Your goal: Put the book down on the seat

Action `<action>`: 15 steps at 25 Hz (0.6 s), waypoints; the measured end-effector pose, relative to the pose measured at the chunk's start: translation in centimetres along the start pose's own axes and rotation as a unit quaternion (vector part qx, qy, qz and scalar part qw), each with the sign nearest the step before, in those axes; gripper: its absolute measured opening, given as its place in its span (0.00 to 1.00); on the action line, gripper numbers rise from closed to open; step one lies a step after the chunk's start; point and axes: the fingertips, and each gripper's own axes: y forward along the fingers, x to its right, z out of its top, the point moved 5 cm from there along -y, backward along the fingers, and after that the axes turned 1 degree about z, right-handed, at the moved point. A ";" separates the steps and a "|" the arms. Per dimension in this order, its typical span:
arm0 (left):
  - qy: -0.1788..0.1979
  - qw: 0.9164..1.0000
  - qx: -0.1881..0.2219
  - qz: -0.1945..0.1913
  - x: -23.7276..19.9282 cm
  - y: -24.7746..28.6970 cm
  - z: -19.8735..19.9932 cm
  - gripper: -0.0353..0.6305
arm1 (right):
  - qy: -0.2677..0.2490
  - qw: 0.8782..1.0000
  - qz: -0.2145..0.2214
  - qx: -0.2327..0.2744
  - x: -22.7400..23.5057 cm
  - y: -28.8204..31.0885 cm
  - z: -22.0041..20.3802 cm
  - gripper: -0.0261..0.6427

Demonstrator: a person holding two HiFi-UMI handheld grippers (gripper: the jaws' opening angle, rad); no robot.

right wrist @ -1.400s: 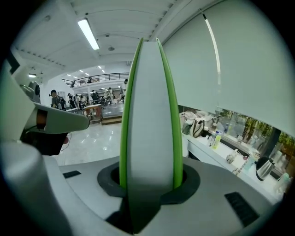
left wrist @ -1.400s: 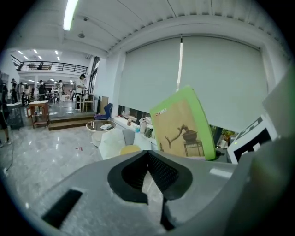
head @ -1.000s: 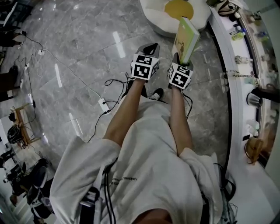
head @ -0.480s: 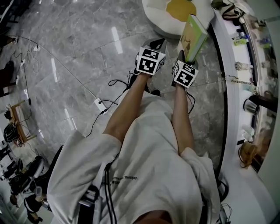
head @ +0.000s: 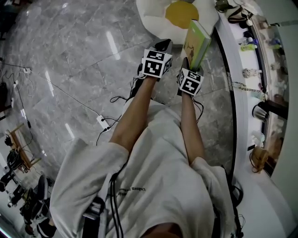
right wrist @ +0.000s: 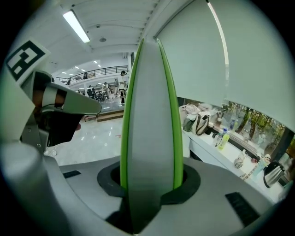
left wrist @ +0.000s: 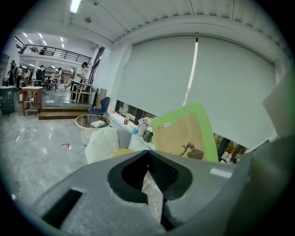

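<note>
The green-edged book (head: 195, 39) stands upright, with my right gripper (head: 188, 64) shut on its lower edge; in the right gripper view its page edge and green covers (right wrist: 150, 138) fill the space between the jaws. Just left of it my left gripper (head: 163, 45) is shut and holds nothing. From the left gripper view the book's tan front cover (left wrist: 184, 133) shows to the right. The seat (head: 153, 16) is a white cushion chair with a yellow round centre (head: 181, 11), on the floor just beyond both grippers. It also shows as the seat (left wrist: 103, 143) in the left gripper view.
A curved white counter (head: 235, 107) runs along the right, carrying bags, bottles and a kettle. Cables and a power strip (head: 102, 122) lie on the marble floor to the left. A round glass table (left wrist: 92, 122) stands beyond the seat. People stand far off in the hall.
Both grippers and the book have moved forward toward the seat, which now lies closer beyond them. The grip on the book is the same.
</note>
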 end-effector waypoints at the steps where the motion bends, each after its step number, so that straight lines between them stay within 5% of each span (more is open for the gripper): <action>1: 0.000 1.000 -0.003 -0.005 -0.4 0.8 0.5 0.07 | 0.003 1.000 -0.003 -0.002 0.0 0.7 0.5 0.24; 15: 0.014 0.998 -0.036 -0.056 -10.0 10.4 7.4 0.07 | 0.041 0.998 -0.036 -0.022 -2.4 11.9 8.2 0.24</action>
